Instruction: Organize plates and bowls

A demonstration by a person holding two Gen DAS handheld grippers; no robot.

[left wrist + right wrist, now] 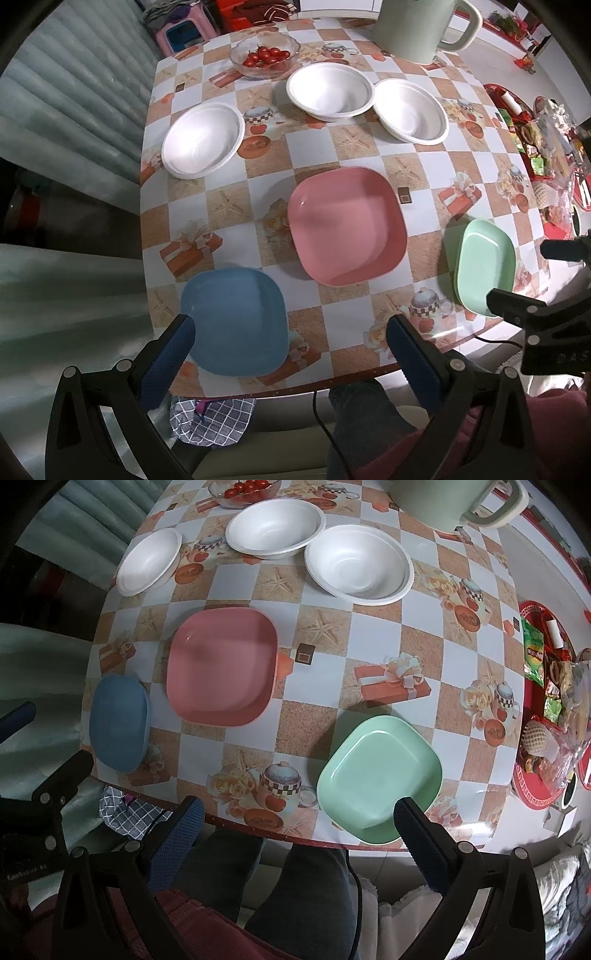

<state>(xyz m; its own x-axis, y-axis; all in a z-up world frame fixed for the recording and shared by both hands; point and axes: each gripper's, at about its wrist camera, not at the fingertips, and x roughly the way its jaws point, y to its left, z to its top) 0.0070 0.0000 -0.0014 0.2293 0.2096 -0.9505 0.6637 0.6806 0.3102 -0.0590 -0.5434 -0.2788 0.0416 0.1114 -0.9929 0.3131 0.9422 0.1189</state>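
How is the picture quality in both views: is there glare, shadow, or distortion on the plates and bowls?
Left wrist view: bright glare washes out the left white bowl; the pink plate is sharp; the fisheye curves the table edge. Right wrist view: a dark shadow lies to the left of the green plate; the blue plate looks squeezed near the rim of the picture.

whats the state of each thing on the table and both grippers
blue plate: empty, flat
pink plate: empty, flat
green plate: empty, flat
three white bowls: upright, empty, unstacked
glass bowl: holds tomatoes
left gripper: open
right gripper: open
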